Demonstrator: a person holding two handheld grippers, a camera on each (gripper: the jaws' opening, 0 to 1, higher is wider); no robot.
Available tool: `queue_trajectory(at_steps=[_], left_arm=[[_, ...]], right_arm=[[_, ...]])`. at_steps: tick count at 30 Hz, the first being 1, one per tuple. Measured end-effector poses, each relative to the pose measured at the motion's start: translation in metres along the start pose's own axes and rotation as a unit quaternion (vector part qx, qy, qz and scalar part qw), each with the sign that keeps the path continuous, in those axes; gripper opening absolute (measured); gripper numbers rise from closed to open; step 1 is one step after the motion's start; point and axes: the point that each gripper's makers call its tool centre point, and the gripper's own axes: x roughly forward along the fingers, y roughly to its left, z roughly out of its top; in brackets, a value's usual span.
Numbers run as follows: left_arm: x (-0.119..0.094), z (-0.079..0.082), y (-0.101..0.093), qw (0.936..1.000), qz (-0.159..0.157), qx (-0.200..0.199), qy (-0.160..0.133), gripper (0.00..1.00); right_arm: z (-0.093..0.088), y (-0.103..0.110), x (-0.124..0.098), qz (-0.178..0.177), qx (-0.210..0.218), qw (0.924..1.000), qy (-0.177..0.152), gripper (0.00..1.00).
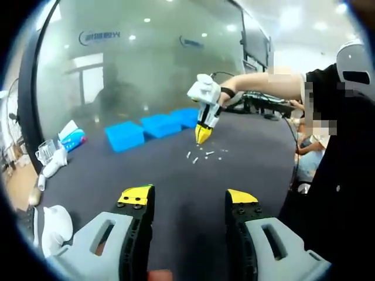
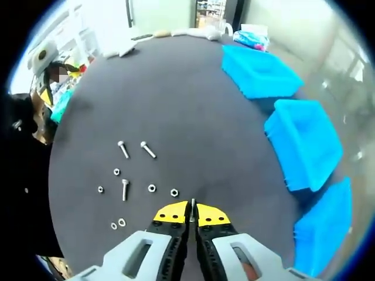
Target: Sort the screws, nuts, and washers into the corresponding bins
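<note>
Left gripper view
Left gripper [image 1: 190, 202]: jaws wide apart, nothing between them; held back from the work, above the near part of the table [image 1: 176, 175].
Right gripper [image 1: 203, 133]: seen from across the table, tip down just above the scattered hardware [image 1: 202, 156]; jaws look closed.
Bins [image 1: 158, 124]: three blue bins in a row at the far side, well apart from the hardware.

Right gripper view
Right gripper [image 2: 192, 212]: jaws pressed together; a thin metal shank [image 2: 192, 205] stands up between the tips, judged to be a screw held in the grip.
Screws [image 2: 147, 150]: three lie flat on the dark mat, silver, small-headed, slender; likely to roll if nudged.
Nuts and washers [image 2: 152, 188]: small silver rings and hex pieces loose around the screws; one nut [image 2: 174, 192] just beside the jaw tips.
Bins [image 2: 304, 143]: to the right, open-topped.

Step in hand
Judgement: screw pinched, carry to a bin next.
Advice: keep the grip firm and the tip level; lift clear before travelling so the nearby nut is not swept; release low inside the bin.
Risk: thin shank may slip or pivot in the tips.
</note>
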Motion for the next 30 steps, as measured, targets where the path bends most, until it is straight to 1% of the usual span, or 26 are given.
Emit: queue_trajectory(at_steps=[4, 6, 8, 10, 13, 15, 16, 17, 19, 23, 26, 30], left_arm=[[-0.001, 0.000, 0.001, 1.0000, 0.004, -0.001, -0.002, 0.46], [-0.002, 0.001, 0.001, 1.0000, 0.005, -0.002, -0.005, 0.46], [-0.002, 0.002, 0.002, 0.9999, 0.007, -0.003, -0.007, 0.46], [-0.003, 0.003, 0.003, 0.9999, 0.009, -0.004, -0.009, 0.46], [-0.003, 0.004, 0.004, 0.9998, 0.012, -0.008, -0.013, 0.46], [-0.003, 0.004, 0.005, 0.9996, 0.015, -0.013, -0.018, 0.46], [-0.003, 0.005, 0.005, 0.9996, 0.016, -0.015, -0.021, 0.46], [-0.004, 0.006, 0.006, 0.9994, 0.018, -0.018, -0.025, 0.46], [-0.004, 0.007, 0.006, 0.9991, 0.020, -0.021, -0.029, 0.46], [-0.005, 0.008, 0.007, 0.9989, 0.023, -0.024, -0.032, 0.46], [-0.005, 0.010, 0.006, 0.9986, 0.026, -0.027, -0.038, 0.46], [-0.005, 0.012, 0.005, 0.9983, 0.028, -0.029, -0.042, 0.46]], right_arm=[[0.001, 0.005, -0.005, 0.005, 0.006, 0.9999, -0.011, 0.01], [0.002, 0.006, -0.009, -0.001, 0.009, 0.9997, -0.022, 0.01], [0.004, 0.008, -0.015, -0.004, 0.011, 0.9992, -0.038, 0.01], [0.008, 0.012, -0.021, -0.004, 0.017, 0.9979, -0.063, 0.01], [0.008, 0.015, -0.031, -0.014, 0.020, 0.9958, -0.088, 0.01], [0.009, 0.015, -0.039, -0.026, 0.029, 0.9923, -0.117, 0.01], [0.008, 0.016, -0.043, -0.028, 0.036, 0.9902, -0.132, 0.01], [0.007, 0.016, -0.049, -0.037, 0.044, 0.9869, -0.151, 0.01], [0.002, 0.017, -0.057, -0.048, 0.051, 0.9823, -0.174, 0.01], [-0.007, 0.021, -0.076, -0.071, 0.074, 0.9687, -0.226, 0.01], [-0.015, 0.026, -0.090, -0.084, 0.092, 0.9571, -0.262, 0.01], [-0.028, 0.030, -0.109, -0.116, 0.110, 0.9393, -0.303, 0.01]])
